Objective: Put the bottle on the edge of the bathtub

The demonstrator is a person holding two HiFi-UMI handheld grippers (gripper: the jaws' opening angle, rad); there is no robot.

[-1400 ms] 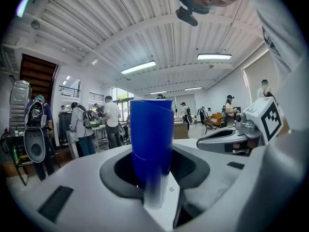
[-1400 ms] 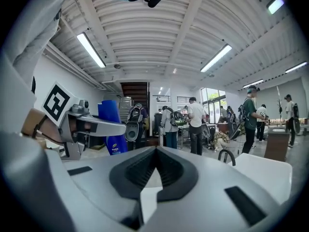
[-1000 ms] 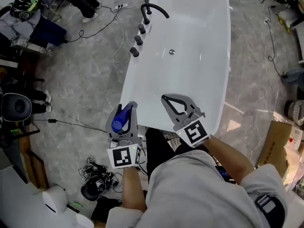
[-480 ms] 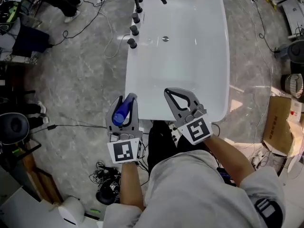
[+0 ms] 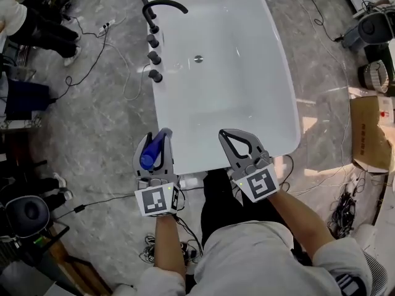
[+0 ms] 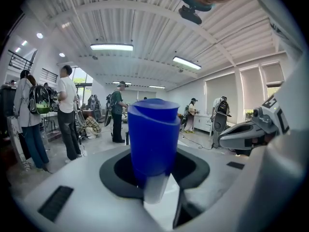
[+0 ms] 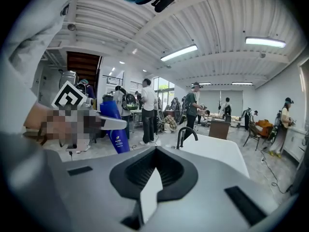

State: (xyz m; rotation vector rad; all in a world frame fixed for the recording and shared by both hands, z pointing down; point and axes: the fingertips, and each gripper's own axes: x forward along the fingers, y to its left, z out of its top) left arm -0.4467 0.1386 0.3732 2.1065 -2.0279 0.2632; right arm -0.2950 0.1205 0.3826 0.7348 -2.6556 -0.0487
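A blue bottle [image 5: 150,153] stands cap up between the jaws of my left gripper [image 5: 159,137], which is shut on it. In the left gripper view the bottle [image 6: 152,134] fills the middle, above that gripper [image 6: 157,197]. The white bathtub [image 5: 185,156] lies just ahead, its near rim beside both grippers. My right gripper [image 5: 227,134] is shut and empty, hovering over the tub's near end. From the right gripper [image 7: 149,192] view I see the bottle [image 7: 114,129] to the left and the tub [image 7: 219,153] ahead.
A black tap [image 5: 162,6] and a row of black knobs [image 5: 152,57] sit on the tub's left rim. Cables run over the grey floor [image 5: 92,122]. A cardboard box [image 5: 370,134] lies at the right. People stand at the upper left [image 5: 37,26].
The head view has swung, so the tub and tap now sit further left and lower in the picture. Both grippers stay at the tub's near end, the bottle still in the left one.
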